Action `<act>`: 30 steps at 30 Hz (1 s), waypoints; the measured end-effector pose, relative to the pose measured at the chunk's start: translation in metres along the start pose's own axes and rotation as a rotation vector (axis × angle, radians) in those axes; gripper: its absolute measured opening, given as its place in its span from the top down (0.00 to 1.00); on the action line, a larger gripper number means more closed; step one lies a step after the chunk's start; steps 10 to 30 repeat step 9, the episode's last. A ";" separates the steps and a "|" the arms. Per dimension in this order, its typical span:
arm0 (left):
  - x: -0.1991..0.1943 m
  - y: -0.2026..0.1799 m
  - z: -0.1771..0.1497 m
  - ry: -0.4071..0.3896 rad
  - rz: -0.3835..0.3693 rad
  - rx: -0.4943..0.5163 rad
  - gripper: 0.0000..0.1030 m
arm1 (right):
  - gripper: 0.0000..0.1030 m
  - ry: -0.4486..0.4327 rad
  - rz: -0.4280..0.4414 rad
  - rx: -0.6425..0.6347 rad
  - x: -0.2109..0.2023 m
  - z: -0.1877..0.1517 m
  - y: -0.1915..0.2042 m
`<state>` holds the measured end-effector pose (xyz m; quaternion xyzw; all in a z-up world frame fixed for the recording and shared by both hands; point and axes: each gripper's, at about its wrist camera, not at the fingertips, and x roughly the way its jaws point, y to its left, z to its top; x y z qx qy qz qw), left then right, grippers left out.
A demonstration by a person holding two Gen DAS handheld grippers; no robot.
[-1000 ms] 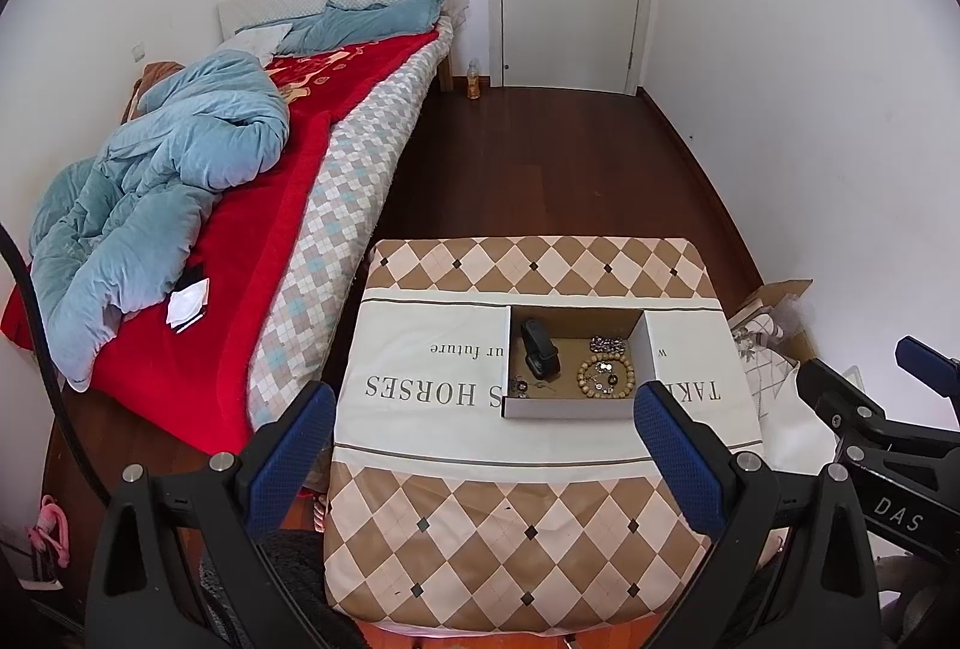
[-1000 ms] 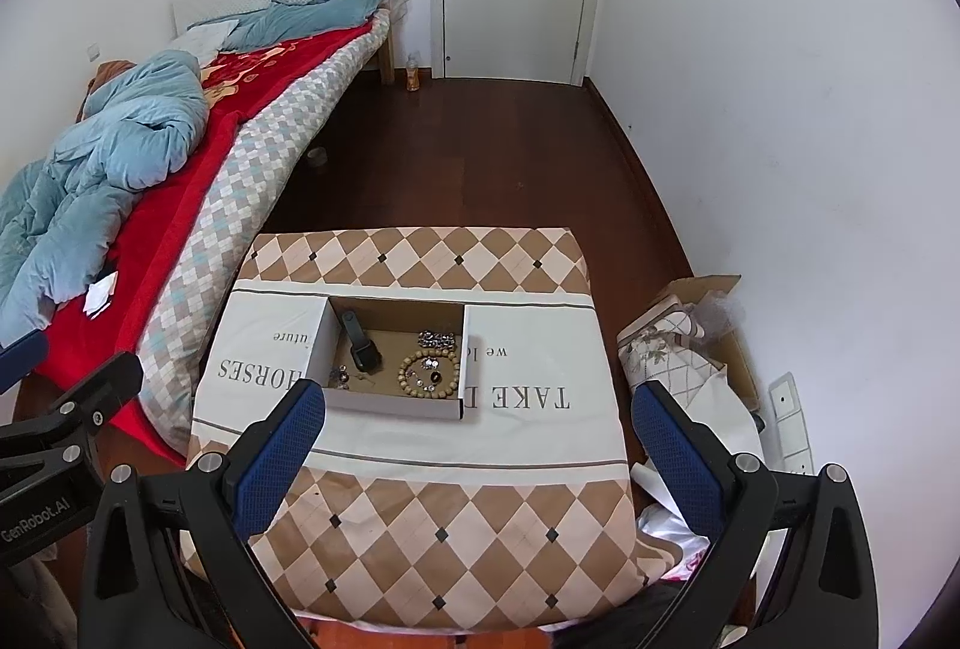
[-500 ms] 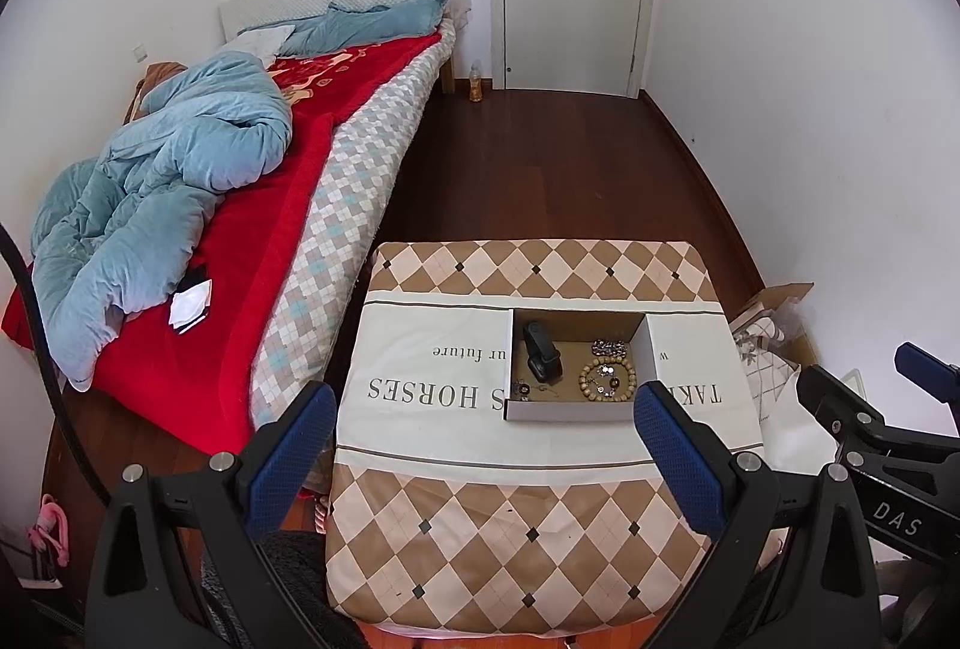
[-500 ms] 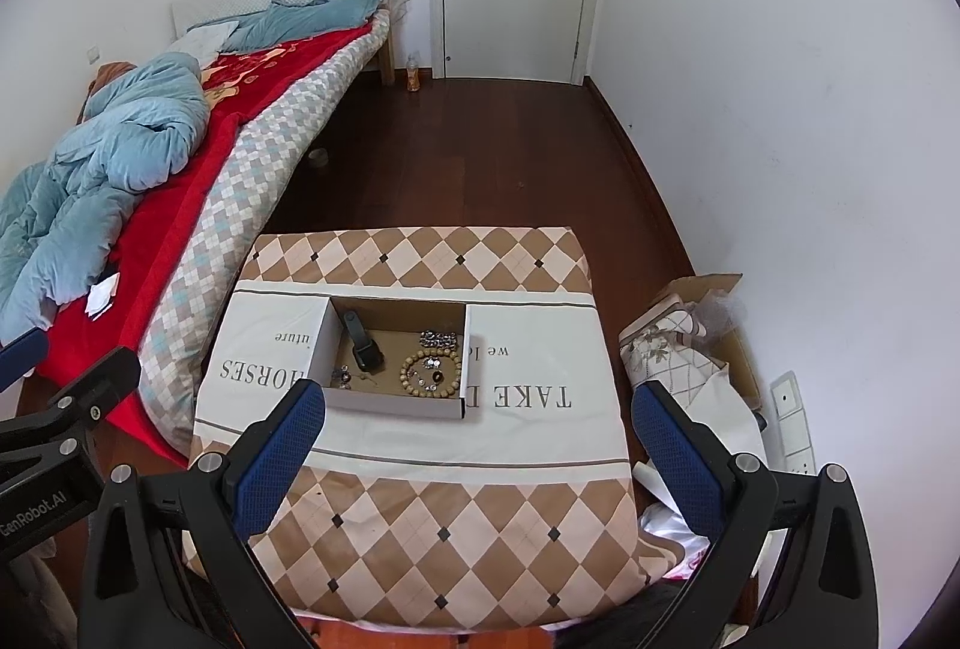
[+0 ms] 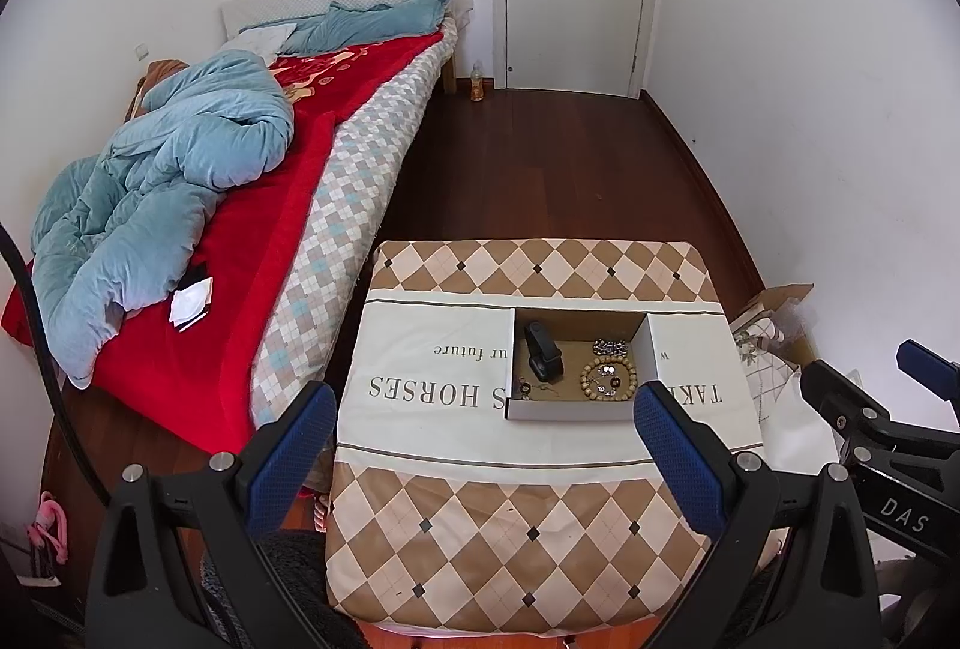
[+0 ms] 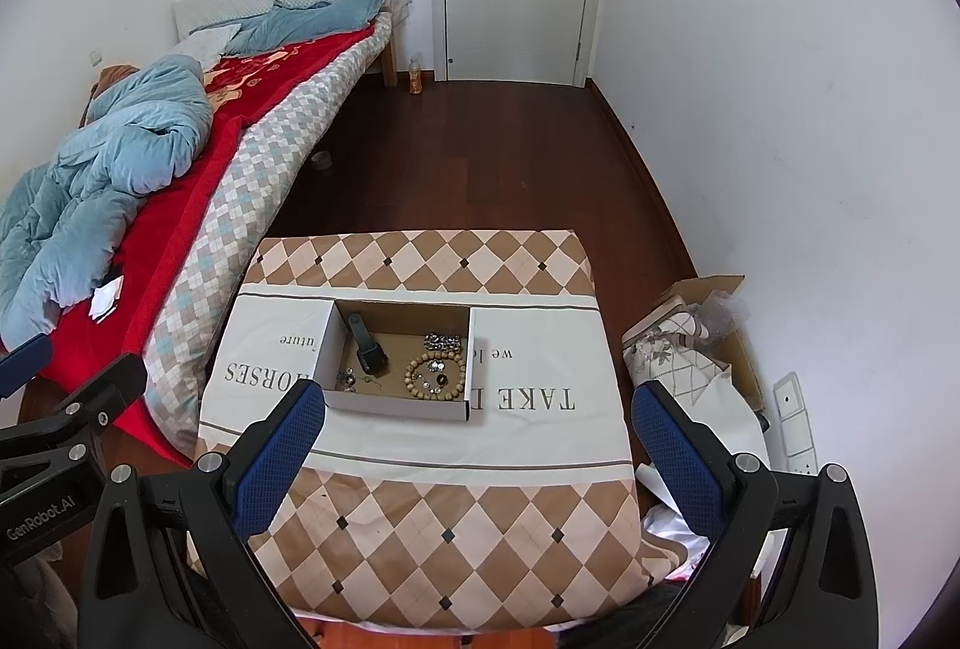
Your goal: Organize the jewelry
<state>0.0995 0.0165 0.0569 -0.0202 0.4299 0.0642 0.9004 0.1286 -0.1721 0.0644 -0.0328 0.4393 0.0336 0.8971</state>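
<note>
Landmark: open cardboard box (image 5: 576, 379) on the cloth-covered table (image 5: 540, 529); every place below is given from it.
Left gripper (image 5: 480, 427): I hold it high and well short of the box, fingers spread wide, nothing between them.
Right gripper (image 6: 477, 430): same posture, jaws wide apart, empty, hovering short of the box's near wall.
Black watch (image 6: 365, 343): one, inside the box, at its left end, leaning toward the far wall.
Wooden bead bracelet (image 6: 435, 377): one, inside the box, right half, lying flat as a ring.
Silver bead cluster (image 6: 442, 341): one heap, far right corner; separate pieces too small to count.
Small pieces: a few inside the bracelet ring (image 5: 606, 374), a few more at the near left corner (image 6: 354, 379); exact number unclear.
Risk, grasp: I judge the small pieces may slip from wide pads or scatter.
Risk, box: light cardboard could slide or tip if a finger catches its wall.
Risk, tangle: lifting the bracelet could drag the pieces lying inside it.
</note>
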 end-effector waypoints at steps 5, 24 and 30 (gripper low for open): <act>0.000 0.000 -0.001 0.001 0.001 -0.001 0.01 | 0.00 0.004 0.001 0.003 0.000 0.000 -0.001; 0.001 0.001 -0.003 -0.005 0.003 0.000 0.01 | 0.00 0.005 0.000 0.002 0.001 0.000 -0.001; 0.001 0.001 -0.003 -0.005 0.003 0.000 0.01 | 0.00 0.005 0.000 0.002 0.001 0.000 -0.001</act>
